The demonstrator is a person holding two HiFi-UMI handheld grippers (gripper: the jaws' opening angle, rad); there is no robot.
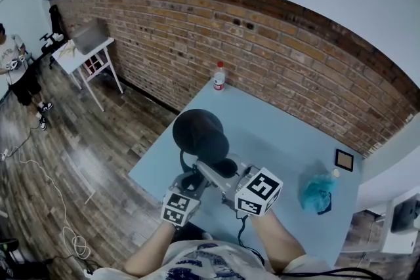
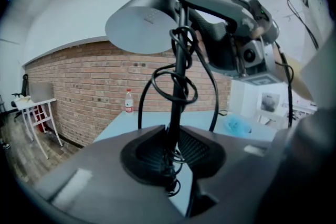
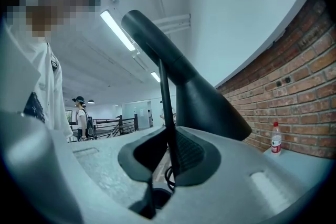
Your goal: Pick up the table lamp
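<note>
Over the near edge of the surface [image 1: 275, 134]: table lamp [image 1: 200, 133] up in both claws.
Left claw [image 2: 176, 152] pinches the cord-wrapped stem [image 2: 179, 76], right claw [image 3: 170, 152] pinches it too. Hold both grips firm, lift level; top-heavy shade [image 2: 142, 26] could tip.

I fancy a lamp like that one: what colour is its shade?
The table lamp has a plain black shade, clearest in the head view.

bottle [image 1: 219, 76] on blue table [image 1: 275, 128], far edge | crumpled blue material [image 1: 317, 192] near square frame [image 1: 344, 159]
</note>
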